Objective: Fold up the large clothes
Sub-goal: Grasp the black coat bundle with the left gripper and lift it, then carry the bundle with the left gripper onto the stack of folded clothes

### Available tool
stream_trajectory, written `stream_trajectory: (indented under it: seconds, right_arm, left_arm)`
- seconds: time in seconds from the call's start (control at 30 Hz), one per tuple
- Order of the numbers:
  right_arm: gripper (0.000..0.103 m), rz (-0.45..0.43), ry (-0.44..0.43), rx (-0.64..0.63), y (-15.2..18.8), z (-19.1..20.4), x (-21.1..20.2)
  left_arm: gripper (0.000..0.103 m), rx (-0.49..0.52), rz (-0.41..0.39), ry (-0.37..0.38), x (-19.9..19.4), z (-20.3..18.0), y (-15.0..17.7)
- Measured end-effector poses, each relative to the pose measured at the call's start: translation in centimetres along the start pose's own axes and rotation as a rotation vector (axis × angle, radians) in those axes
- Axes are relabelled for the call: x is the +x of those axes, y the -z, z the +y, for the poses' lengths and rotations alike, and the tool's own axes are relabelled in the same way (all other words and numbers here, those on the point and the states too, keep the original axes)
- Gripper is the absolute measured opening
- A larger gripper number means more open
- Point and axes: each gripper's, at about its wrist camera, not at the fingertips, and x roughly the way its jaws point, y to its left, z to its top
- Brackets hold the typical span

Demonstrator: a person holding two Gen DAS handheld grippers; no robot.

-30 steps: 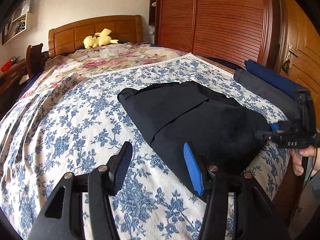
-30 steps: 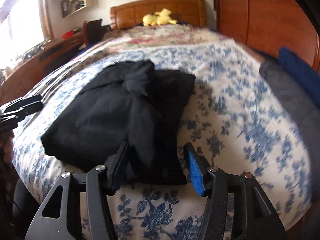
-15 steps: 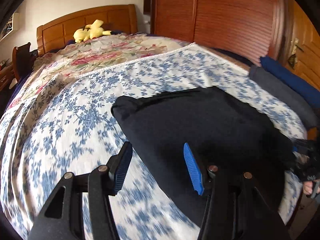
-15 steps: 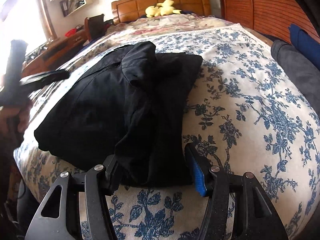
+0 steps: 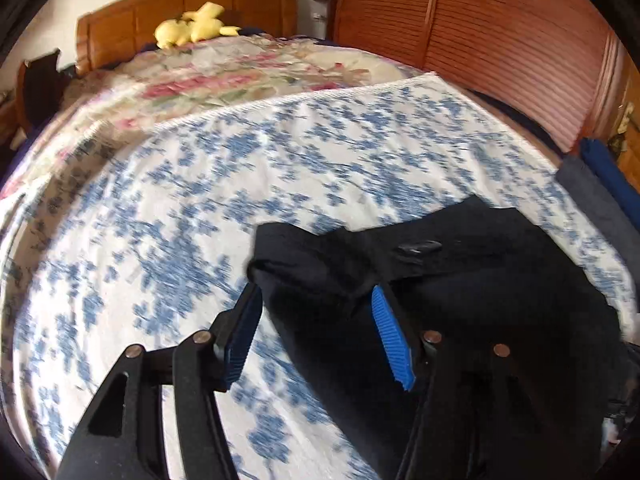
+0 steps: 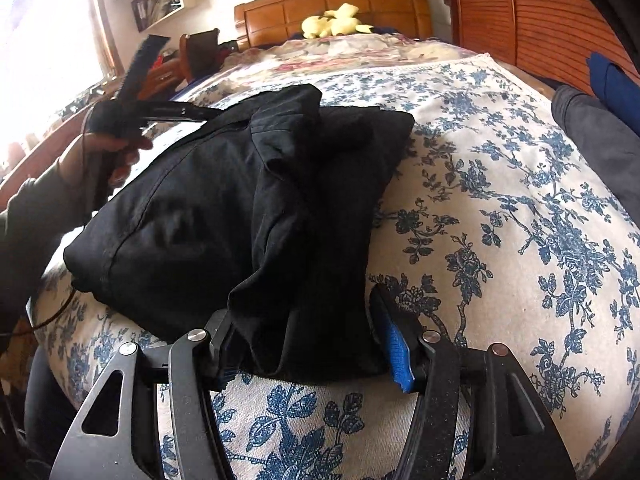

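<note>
The bed [image 6: 500,208] is the biggest thing. It fills the space in front of both tongs and has a white cover with blue flowers. Far ahead of the tongs is its brown wooden headboard [image 6: 332,4]. A tall brown wardrobe [image 5: 500,48] stands ahead and to the right of the left tongs.

The black garment [image 6: 240,208] lies folded in a thick pile on the bed cover. In the right wrist view it starts right between the two tong fingers and spreads ahead and to the left of them. In the left wrist view the black garment [image 5: 460,300] lies ahead and to the right, and one corner of it pokes in between the fingers.

A grey folded cloth [image 6: 596,136] and a blue folded cloth [image 6: 612,80] lie far to the right of the right tongs, at the bed's edge.

The right tongs [image 6: 300,348] are wide open, with the near edge of the garment sitting between the blue pads. The left tongs [image 5: 316,332] are wide open too, just over a corner of the garment. In the right wrist view the left tongs are up at the far left side of the pile, held by the left hand [image 6: 104,156].

A small yellow soft toy [image 6: 336,20] rests by the headboard, far ahead.
</note>
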Motion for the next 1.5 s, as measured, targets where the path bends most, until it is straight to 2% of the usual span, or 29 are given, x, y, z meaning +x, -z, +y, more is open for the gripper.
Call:
stream_trajectory:
  seconds: [0.07,0.2,0.3,0.37,0.47,0.7,0.77,0.8,0.87,0.9,0.97,1.03,1.13,1.17,1.27,1.37,1.5]
  right_arm:
    - [0.060,-0.001,-0.004,0.000,0.0,-0.1,0.1]
    - [0.060,0.000,-0.002,0.000,0.0,-0.1,0.1]
    - [0.060,0.000,0.002,0.004,-0.1,-0.2,0.2]
    - [0.060,0.001,0.007,0.007,-0.2,-0.2,0.2]
    - [0.060,-0.003,0.013,0.004,-0.2,-0.1,0.2]
    - [0.060,-0.004,0.015,0.008,-0.1,-0.2,0.3]
    - [0.060,-0.004,0.015,0.011,-0.1,-0.1,0.3]
    - [0.060,-0.004,0.012,0.015,-0.1,-0.1,0.3]
    - [0.060,0.002,-0.003,0.034,-0.2,-0.4,0.3]
    - [0.060,0.005,-0.007,0.041,-0.2,-0.5,0.3]
    - [0.060,0.009,-0.010,0.046,-0.3,-0.4,0.3]
    - [0.061,0.015,-0.017,0.056,-0.4,-0.3,0.4]
    - [0.052,0.022,-0.032,0.054,-0.7,0.0,0.5]
    - [0.043,0.024,-0.043,0.055,-0.7,0.1,0.5]
    - [0.024,0.027,-0.109,0.063,-0.8,0.0,0.2]
    - [0.016,-0.003,-0.129,0.049,-1.0,0.4,-1.1]
    - [0.014,-0.059,-0.142,0.048,-1.4,0.6,-4.4]
  left_arm:
    - [0.058,0.015,0.014,-0.036,0.7,0.0,0.2]
    - [0.061,0.015,0.033,-0.048,2.1,0.2,0.3]
    - [0.073,0.002,0.034,-0.062,2.6,0.5,0.4]
    - [0.085,-0.038,0.036,-0.068,3.0,1.3,0.6]
    - [0.085,-0.090,0.051,-0.027,3.2,2.1,0.7]
    - [0.085,-0.063,0.066,-0.059,3.4,1.9,0.5]
    - [0.069,-0.067,0.078,-0.016,3.5,2.0,0.5]
    - [0.064,-0.072,0.083,0.007,3.5,1.8,0.4]
    - [0.045,-0.085,0.094,0.055,3.4,1.7,0.4]
    - [0.043,-0.083,0.096,0.066,3.4,1.5,0.4]
    - [0.027,-0.059,0.097,0.071,3.2,0.8,0.4]
    - [0.019,-0.058,0.102,0.075,2.9,0.4,0.3]
    - [0.015,-0.037,0.086,0.042,1.8,-0.3,0.2]
    - [0.014,-0.036,0.076,0.032,1.2,-0.5,0.3]
    - [0.013,-0.042,0.040,0.021,-1.4,-0.5,0.5]
    - [0.013,-0.056,0.013,0.036,-4.6,-0.3,1.4]
    - [0.013,-0.060,-0.011,0.062,-8.9,-0.9,4.3]
